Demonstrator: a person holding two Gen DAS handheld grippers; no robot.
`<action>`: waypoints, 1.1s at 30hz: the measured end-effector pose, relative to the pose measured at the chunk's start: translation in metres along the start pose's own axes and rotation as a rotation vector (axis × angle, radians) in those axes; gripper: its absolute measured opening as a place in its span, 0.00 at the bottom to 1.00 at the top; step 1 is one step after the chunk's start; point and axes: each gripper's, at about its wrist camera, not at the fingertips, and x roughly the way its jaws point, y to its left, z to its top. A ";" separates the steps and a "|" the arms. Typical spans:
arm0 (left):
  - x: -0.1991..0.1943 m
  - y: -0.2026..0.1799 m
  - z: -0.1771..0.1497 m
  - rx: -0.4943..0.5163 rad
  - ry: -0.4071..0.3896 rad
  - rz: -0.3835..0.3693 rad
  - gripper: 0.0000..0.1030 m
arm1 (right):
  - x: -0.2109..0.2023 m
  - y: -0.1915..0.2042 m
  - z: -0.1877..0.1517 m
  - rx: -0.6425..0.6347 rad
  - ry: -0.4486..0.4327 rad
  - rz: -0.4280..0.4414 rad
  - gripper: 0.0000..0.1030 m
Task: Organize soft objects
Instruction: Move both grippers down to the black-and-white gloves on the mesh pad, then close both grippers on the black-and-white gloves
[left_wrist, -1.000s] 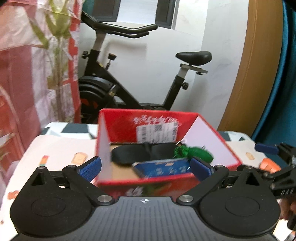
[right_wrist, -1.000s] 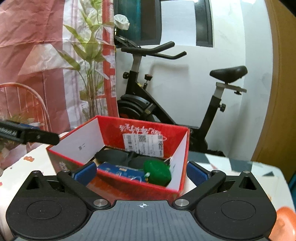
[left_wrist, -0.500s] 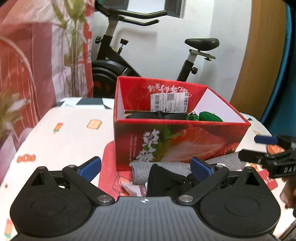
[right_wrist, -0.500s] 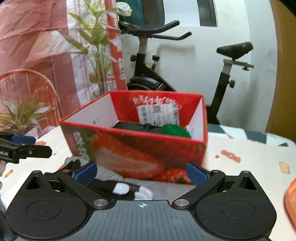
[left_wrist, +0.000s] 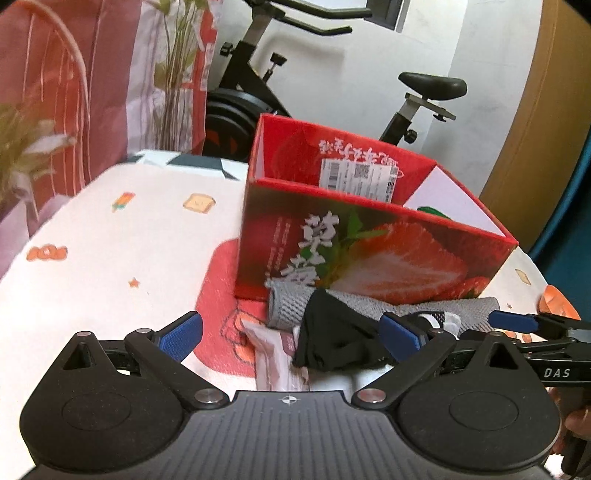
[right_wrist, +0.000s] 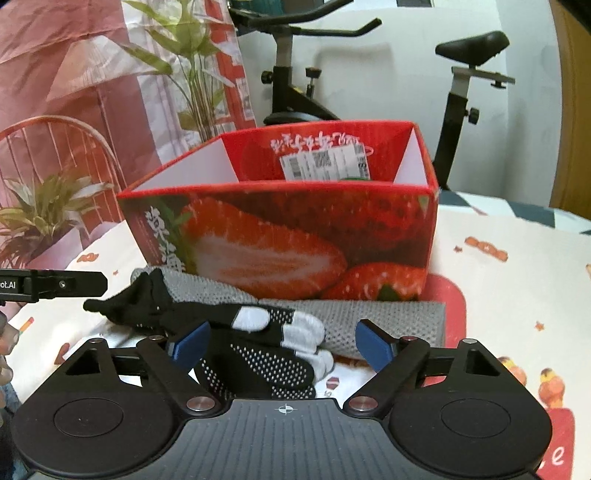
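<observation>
While the red strawberry-printed cardboard box (right_wrist: 280, 236) holds some items, black-and-white dotted socks (right_wrist: 273, 343) await between the closing, not-yet-gripping right gripper (right_wrist: 284, 345); left gripper (left_wrist: 291, 334) gapes empty.

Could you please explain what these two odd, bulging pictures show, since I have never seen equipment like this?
There is no robot: a person carries one hand-held gripper in each hand, and a wide-angle camera on each looks forward along its two blue-padded fingers.

One picture comes from the left hand-held gripper, the other from the right hand-held gripper. Each also catches the other at its edge.

On the patterned tablecloth stands an open red strawberry box. In front of it lie a grey mesh cloth, a black cloth and black-and-white dotted socks.

Both stand open and hold nothing. The right one's jaws have just been closing, with the socks between them but not pinched.
</observation>
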 end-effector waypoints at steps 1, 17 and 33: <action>0.002 0.000 -0.001 -0.003 0.008 -0.005 0.96 | 0.002 0.000 -0.001 0.002 0.005 0.003 0.80; 0.020 0.000 -0.002 -0.018 0.045 -0.072 0.74 | 0.028 -0.008 -0.011 0.036 0.072 0.052 0.74; 0.037 0.001 -0.004 -0.064 0.076 -0.132 0.66 | 0.031 -0.009 -0.013 0.045 0.086 0.117 0.41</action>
